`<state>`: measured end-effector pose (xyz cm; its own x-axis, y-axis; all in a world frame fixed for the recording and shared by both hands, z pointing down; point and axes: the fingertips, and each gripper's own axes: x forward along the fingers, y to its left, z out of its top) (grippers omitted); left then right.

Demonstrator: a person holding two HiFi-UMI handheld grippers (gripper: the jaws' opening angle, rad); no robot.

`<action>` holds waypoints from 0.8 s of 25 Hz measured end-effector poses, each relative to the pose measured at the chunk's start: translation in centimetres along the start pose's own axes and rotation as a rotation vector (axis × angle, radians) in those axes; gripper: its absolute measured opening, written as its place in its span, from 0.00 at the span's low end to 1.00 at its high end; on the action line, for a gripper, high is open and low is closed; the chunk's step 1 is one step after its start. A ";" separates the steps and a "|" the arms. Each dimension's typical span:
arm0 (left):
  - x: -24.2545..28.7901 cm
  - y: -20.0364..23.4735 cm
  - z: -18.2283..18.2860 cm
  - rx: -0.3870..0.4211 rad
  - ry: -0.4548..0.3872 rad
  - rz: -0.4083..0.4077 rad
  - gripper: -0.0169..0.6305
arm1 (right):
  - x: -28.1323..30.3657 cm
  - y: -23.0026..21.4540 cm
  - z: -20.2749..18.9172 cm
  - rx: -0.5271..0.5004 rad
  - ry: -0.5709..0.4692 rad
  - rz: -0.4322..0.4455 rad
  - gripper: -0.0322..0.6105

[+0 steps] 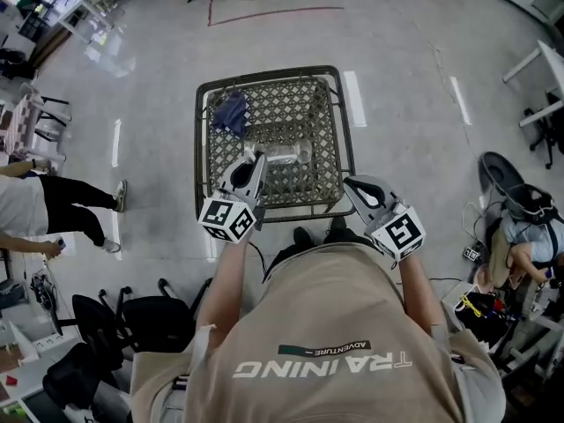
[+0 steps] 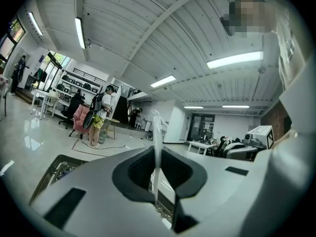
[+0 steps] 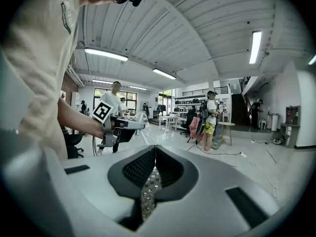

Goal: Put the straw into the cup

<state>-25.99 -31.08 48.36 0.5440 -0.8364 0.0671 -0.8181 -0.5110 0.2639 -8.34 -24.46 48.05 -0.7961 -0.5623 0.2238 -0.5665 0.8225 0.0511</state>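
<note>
A thin clear straw (image 2: pixel 157 130) stands upright between the jaws of my left gripper (image 2: pixel 157 152), which is shut on it. In the head view the left gripper (image 1: pixel 256 160) hangs over the near part of a mesh table (image 1: pixel 204 139). A clear plastic cup (image 1: pixel 288 155) lies on the mesh just right of its tip. My right gripper (image 1: pixel 354 186) is at the table's near right corner. Its jaws (image 3: pixel 155 148) meet at the tips with nothing between them. The right gripper view also shows the left gripper (image 3: pixel 120 125) off to the left.
A blue cloth (image 1: pixel 231 113) lies on the far left of the mesh. Black office chairs (image 1: pixel 115 324) stand at my lower left, where a person (image 1: pixel 53 205) walks past. Another person (image 1: pixel 529 236) sits among bags at the right. A white table leg (image 1: pixel 529 64) stands far right.
</note>
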 end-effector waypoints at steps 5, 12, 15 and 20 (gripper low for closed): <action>3.8 0.0 0.1 0.019 0.032 -0.024 0.09 | -0.8 -2.6 0.0 -0.008 0.003 -0.028 0.08; 8.0 -0.3 -3.1 0.036 0.122 -0.028 0.09 | -1.5 -6.3 -1.0 0.018 -0.002 -0.047 0.08; 8.6 0.3 -4.9 0.031 0.163 -0.021 0.09 | -0.7 -6.9 -1.2 0.018 -0.008 -0.036 0.08; 9.0 1.6 -7.5 0.008 0.221 -0.002 0.09 | 0.7 -8.0 -0.8 0.022 0.005 -0.014 0.08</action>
<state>-21.00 -37.98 56.63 0.5728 -0.7718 0.2760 -0.8178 -0.5150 0.2569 -4.21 -31.32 48.57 -0.7872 -0.5731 0.2277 -0.5820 0.8125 0.0329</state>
